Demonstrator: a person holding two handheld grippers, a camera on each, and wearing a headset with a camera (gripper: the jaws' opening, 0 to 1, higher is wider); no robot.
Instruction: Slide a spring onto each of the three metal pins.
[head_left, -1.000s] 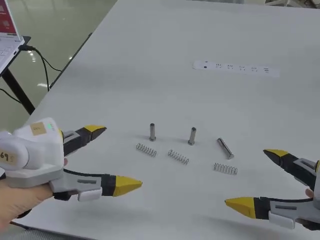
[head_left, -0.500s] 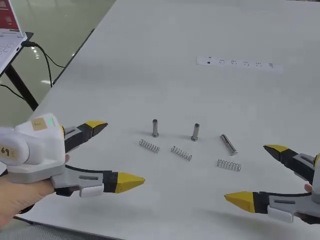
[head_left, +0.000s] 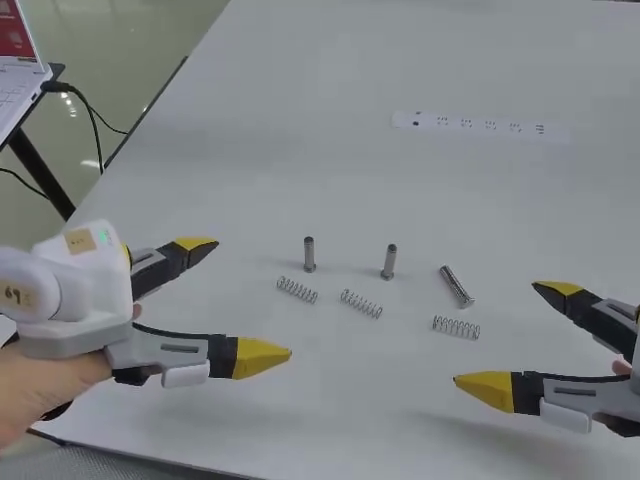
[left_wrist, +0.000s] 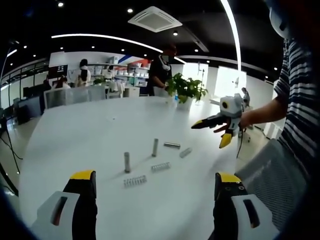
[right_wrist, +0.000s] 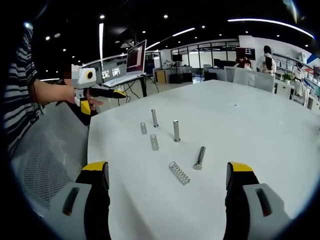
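Two metal pins stand upright on the white table, and a third pin lies flat to their right. Three springs lie just in front of the pins. My left gripper hovers open at the near left and holds nothing. My right gripper hovers open at the near right, also holding nothing. In the left gripper view the pins and springs lie ahead of the open jaws. The right gripper view shows the flat pin and nearest spring closest.
A white power strip lies flat at the far side of the table. Off the table's left edge, a laptop sits on a stand with a black cable trailing down. People and plants are far behind.
The head camera has shifted slightly. Both grippers stay open at about the same places. The pins and springs have not moved.
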